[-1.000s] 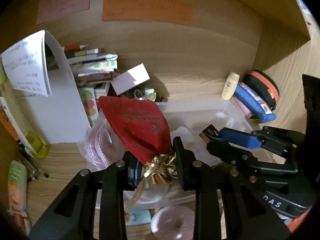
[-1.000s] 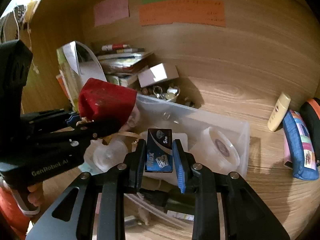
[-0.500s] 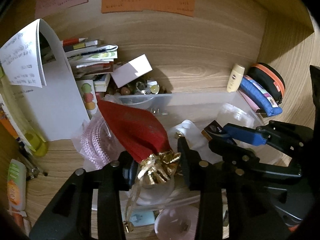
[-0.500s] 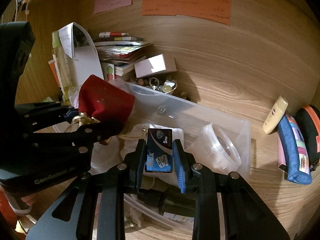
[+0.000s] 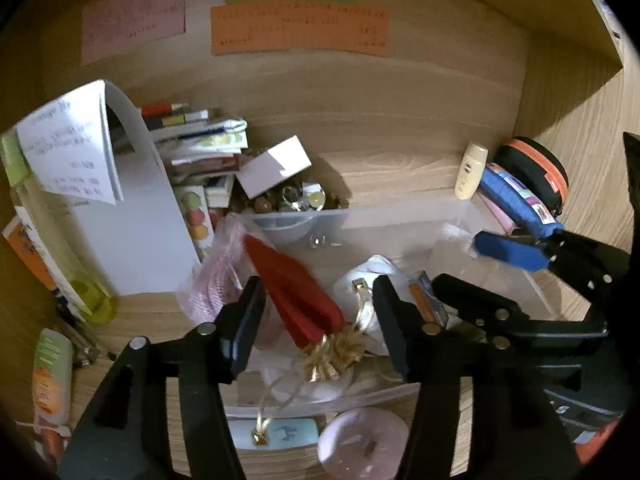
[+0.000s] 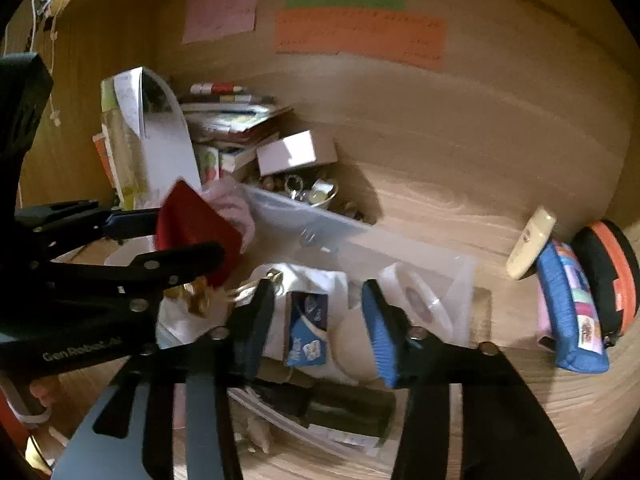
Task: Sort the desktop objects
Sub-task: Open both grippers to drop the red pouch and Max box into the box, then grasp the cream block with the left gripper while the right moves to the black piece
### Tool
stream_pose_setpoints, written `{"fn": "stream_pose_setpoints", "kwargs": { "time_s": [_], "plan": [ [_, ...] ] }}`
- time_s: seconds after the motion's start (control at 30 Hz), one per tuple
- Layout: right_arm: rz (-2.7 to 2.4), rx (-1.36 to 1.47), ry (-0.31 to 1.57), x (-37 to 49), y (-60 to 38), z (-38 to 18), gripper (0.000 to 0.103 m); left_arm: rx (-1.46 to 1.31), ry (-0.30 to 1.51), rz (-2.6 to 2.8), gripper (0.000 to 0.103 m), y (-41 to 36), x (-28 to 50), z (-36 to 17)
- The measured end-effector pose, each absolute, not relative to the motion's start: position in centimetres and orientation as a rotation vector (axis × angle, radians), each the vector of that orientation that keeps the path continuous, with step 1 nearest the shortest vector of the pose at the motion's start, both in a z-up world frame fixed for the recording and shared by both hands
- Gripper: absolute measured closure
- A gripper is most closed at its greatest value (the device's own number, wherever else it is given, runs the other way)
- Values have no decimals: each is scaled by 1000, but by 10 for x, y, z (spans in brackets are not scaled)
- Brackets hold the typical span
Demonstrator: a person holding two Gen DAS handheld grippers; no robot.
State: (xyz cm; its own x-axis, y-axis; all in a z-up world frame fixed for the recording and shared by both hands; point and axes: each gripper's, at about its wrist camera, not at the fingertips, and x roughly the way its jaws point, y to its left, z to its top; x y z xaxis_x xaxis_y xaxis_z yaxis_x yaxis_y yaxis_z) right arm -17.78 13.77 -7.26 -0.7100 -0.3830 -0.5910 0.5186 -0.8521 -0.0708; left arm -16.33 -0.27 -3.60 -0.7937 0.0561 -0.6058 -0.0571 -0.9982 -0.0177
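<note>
Both grippers hang over the clear plastic bin point(image 5: 400, 220), fingers spread, gripping nothing. The red cloth pouch with gold tie point(image 5: 300, 300) lies between the left gripper point(image 5: 316, 300) fingers, the small blue card box point(image 6: 307, 328) between the right gripper point(image 6: 320, 312) fingers: apparently both dropped in for sorting.

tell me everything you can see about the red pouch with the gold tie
The red fabric pouch with a gathered gold neck looks like soft felt or velvet, pleated into folds. It lies tilted between the open fingers of the left gripper, gold end nearest the camera, with a gold drawstring trailing down. It rests over the clear plastic bin, beside a pink mesh bag. Whether a finger touches it is unclear.
</note>
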Motion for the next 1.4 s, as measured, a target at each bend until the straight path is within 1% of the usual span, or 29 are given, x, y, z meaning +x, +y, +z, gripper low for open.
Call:
{"fn": "stream_pose_setpoints", "kwargs": {
  "time_s": [0.03, 0.1, 0.17, 0.3, 0.33, 0.4, 0.43, 0.47, 0.53, 0.57, 0.73, 0.8, 0.97, 1.2, 1.4],
  "plan": [
    [-2513, 782, 316, -177, 139, -70, 51, -977, 11, 2931, 42, -3, -162, -34],
    [-2533, 757, 315, -174, 142, -65, 42, -957, 24, 2949, 39, -4, -157, -28],
    [-2552, 729, 319, -169, 143, -60, 36, -936, 39, 2970, 36, -4, -151, -23],
    [-2592, 676, 335, -158, 146, -50, 20, -878, 43, 3014, 24, -8, -136, -10],
    [-2602, 661, 334, -154, 147, -47, 20, -866, 37, 3019, 23, -9, -132, -7],
    [-2608, 644, 333, -148, 149, -44, 19, -841, 32, 3034, 16, -10, -123, -2],
    [-2612, 636, 332, -144, 150, -42, 19, -828, 37, 3043, 14, -10, -118, 0],
    [-2616, 630, 331, -140, 151, -41, 17, -818, 46, 3050, 11, -10, -113, 2],
    [-2624, 619, 327, -132, 153, -39, 11, -795, 71, 3066, 10, -8, -103, 6],
    [-2625, 615, 323, -129, 154, -39, 7, -788, 84, 3072, 9, -7, -99, 6],
    [-2632, 602, 302, -109, 162, -37, 4, -765, 151, 3094, 6, 0, -73, 6],
    [-2634, 603, 296, -102, 165, -39, 1, -762, 151, 3094, 6, 1, -63, 4],
    [-2633, 610, 264, -81, 175, -45, 1, -780, 133, 3095, 5, 0, -36, -6],
    [-2619, 669, 222, -57, 181, -67, 1, -863, 126, 3097, 4, -3, -5, -36],
    [-2578, 748, 210, -46, 178, -90, 1, -965, 72, 3045, 4, -5, 12, -64]
  ]
}}
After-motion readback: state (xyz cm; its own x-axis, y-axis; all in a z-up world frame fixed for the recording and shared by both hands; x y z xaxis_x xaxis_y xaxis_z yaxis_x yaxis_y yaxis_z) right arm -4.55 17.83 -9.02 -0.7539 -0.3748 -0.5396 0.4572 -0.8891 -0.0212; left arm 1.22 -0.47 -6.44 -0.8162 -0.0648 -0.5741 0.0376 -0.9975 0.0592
